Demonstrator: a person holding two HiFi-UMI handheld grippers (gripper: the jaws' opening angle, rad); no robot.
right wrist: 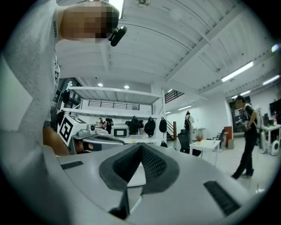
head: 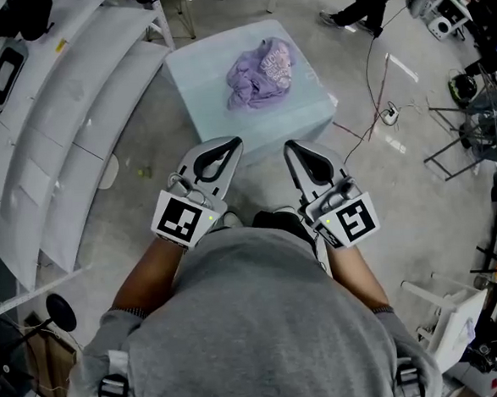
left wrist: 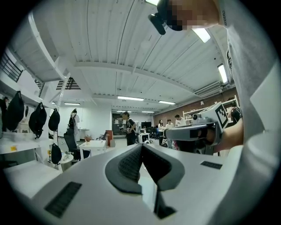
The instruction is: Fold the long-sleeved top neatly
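A crumpled lilac long-sleeved top [head: 261,72] lies in a heap on a pale blue table [head: 211,90] in the head view. My left gripper [head: 234,143] and right gripper [head: 289,148] hang side by side in front of my chest, short of the table's near edge and well clear of the top. Both are shut with nothing between their jaws. In the left gripper view the dark pads [left wrist: 131,163] meet at the tip, and the right gripper [left wrist: 193,132] shows beside it. The right gripper view shows its pads [right wrist: 149,165] closed too, with the left gripper [right wrist: 94,139] alongside.
White curved panels [head: 73,121] run along the left of the table. Cables [head: 377,99] and metal stands [head: 469,135] lie on the floor to the right. A person's legs [head: 362,7] show at the top. Other people, desks and hanging bags fill the room behind.
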